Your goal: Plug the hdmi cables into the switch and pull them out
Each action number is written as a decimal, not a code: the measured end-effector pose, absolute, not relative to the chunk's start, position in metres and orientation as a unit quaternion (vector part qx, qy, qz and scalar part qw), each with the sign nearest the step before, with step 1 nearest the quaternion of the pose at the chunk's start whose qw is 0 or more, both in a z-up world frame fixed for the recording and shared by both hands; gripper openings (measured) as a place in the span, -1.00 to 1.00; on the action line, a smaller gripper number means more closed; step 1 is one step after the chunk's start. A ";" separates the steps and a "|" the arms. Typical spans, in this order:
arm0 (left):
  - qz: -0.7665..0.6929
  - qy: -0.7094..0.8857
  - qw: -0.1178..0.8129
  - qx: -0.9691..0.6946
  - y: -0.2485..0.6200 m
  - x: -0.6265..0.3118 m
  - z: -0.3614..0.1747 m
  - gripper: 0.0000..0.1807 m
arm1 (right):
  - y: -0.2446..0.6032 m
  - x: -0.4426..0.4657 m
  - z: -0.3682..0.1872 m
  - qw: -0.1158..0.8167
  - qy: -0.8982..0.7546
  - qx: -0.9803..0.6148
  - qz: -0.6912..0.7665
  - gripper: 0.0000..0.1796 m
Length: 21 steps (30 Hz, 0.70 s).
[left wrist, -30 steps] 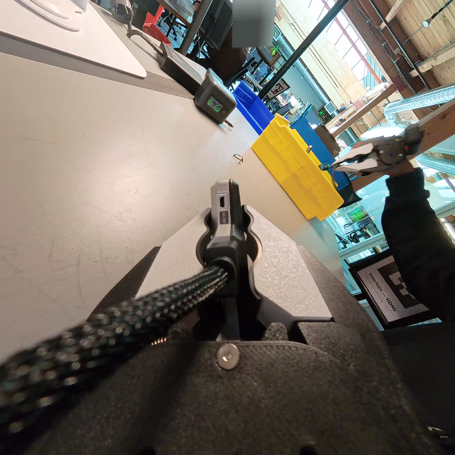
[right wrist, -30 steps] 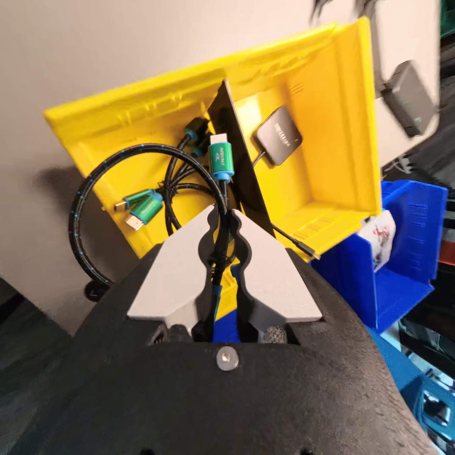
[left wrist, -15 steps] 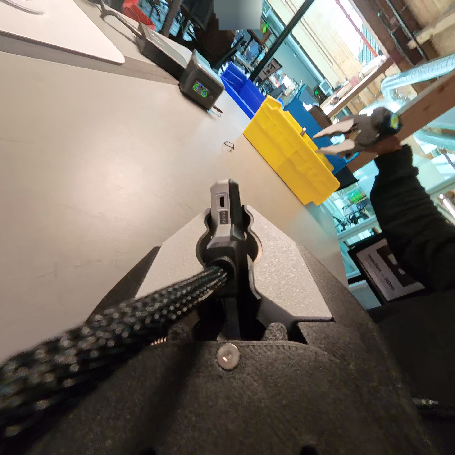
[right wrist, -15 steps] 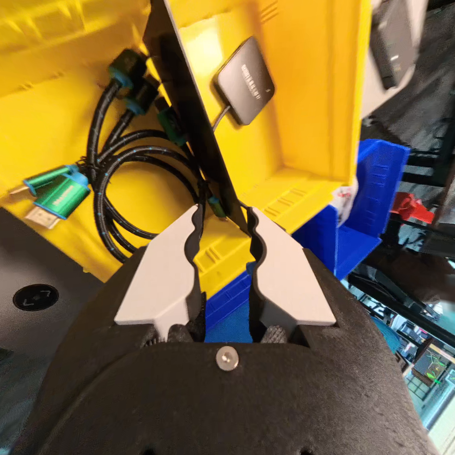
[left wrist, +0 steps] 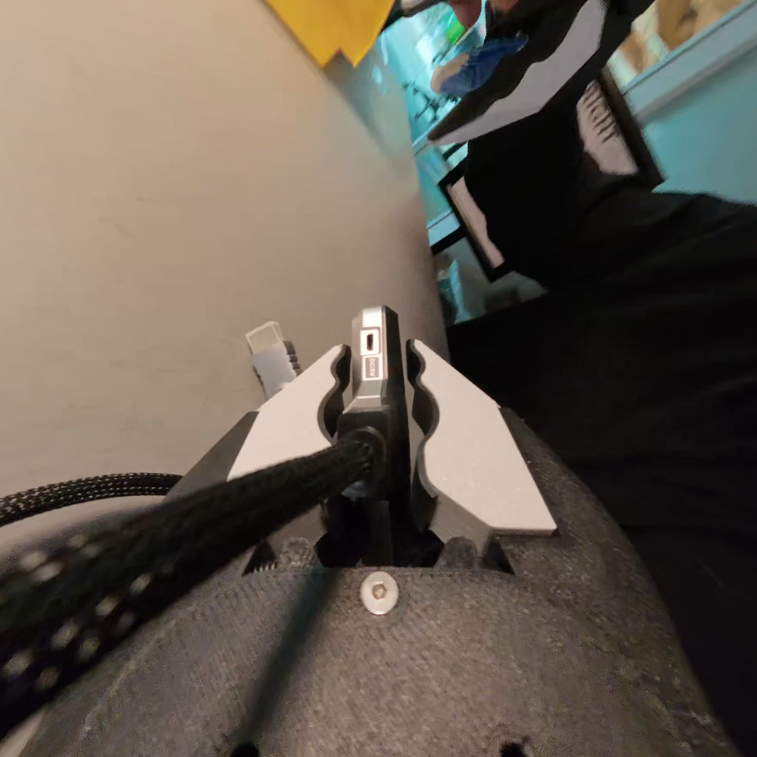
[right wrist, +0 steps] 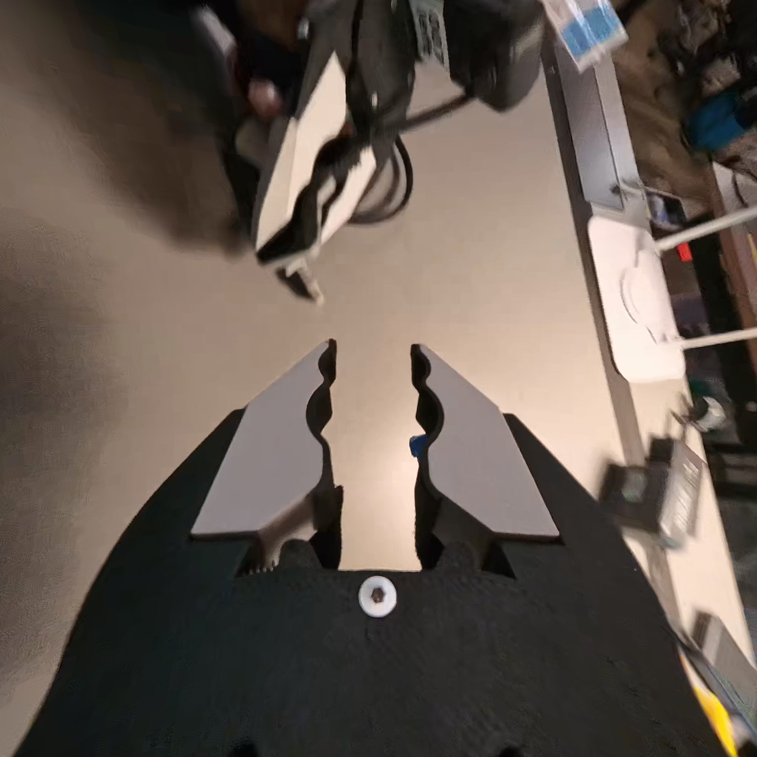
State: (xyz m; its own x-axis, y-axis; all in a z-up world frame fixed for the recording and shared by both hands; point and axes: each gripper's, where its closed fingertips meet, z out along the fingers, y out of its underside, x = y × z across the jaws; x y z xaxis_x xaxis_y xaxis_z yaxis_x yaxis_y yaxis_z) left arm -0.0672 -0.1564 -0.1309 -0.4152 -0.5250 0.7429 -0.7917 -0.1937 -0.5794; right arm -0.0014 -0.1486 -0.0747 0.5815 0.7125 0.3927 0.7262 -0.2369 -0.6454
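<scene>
Left tool (left wrist: 379, 356) around switch (left wrist: 375, 360), right tool (right wrist: 372, 348) spread, empty

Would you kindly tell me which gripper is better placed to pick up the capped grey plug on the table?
Probably the right: the right gripper is open and empty, while the left gripper is shut on the switch, with the plug lying beside it.

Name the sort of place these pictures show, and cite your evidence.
Probably a workshop or lab: a plain worktable edged with electronic boxes, a yellow parts bin, and large windows behind.
</scene>
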 end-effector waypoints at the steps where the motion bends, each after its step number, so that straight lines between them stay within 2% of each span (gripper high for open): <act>1: 0.548 -0.639 0.111 0.529 -0.158 -0.069 -0.135 -0.65 | -0.137 -0.016 -0.078 0.428 -0.450 -0.784 0.018 -0.54; 3: 0.519 -0.658 0.097 0.538 -0.157 -0.072 -0.142 -0.56 | -0.122 -0.046 -0.086 0.439 -0.431 -0.782 0.099 -0.50; 5: 0.521 -0.653 0.090 0.542 -0.154 -0.072 -0.140 -0.53 | -0.122 -0.072 -0.101 0.422 -0.434 -0.777 0.172 -0.29; 8: 0.546 -0.621 0.093 0.555 -0.144 -0.070 -0.133 -0.55 | -0.120 -0.089 -0.124 0.419 -0.469 -0.761 0.160 -0.05; 9: 0.553 -0.608 0.097 0.561 -0.140 -0.069 -0.132 -0.56 | -0.118 -0.092 -0.130 0.423 -0.478 -0.756 0.145 -0.06; 11: 0.566 -0.586 0.103 0.571 -0.134 -0.067 -0.130 -0.57 | -0.110 -0.092 -0.138 0.439 -0.485 -0.749 0.100 -0.14; 12: 0.572 -0.573 0.104 0.578 -0.130 -0.065 -0.129 -0.58 | -0.106 -0.090 -0.139 0.454 -0.485 -0.744 0.077 -0.27; 14: 0.580 -0.552 0.100 0.591 -0.122 -0.061 -0.128 -0.56 | -0.101 -0.088 -0.137 0.481 -0.473 -0.735 0.060 -0.33; 15: 0.580 -0.542 0.090 0.602 -0.117 -0.058 -0.128 -0.48 | -0.100 -0.087 -0.135 0.493 -0.463 -0.735 0.058 -0.57; 16: 0.578 -0.530 0.076 0.616 -0.110 -0.054 -0.128 -0.39 | -0.100 -0.085 -0.135 0.496 -0.455 -0.738 0.057 -0.68; 19: 0.575 -0.515 0.046 0.634 -0.098 -0.049 -0.124 -0.17 | -0.105 -0.082 -0.137 0.492 -0.450 -0.743 0.065 -0.82; 21: 0.565 -0.521 0.031 0.639 -0.094 -0.050 -0.123 -0.13 | -0.106 -0.079 -0.136 0.494 -0.444 -0.745 0.063 -0.83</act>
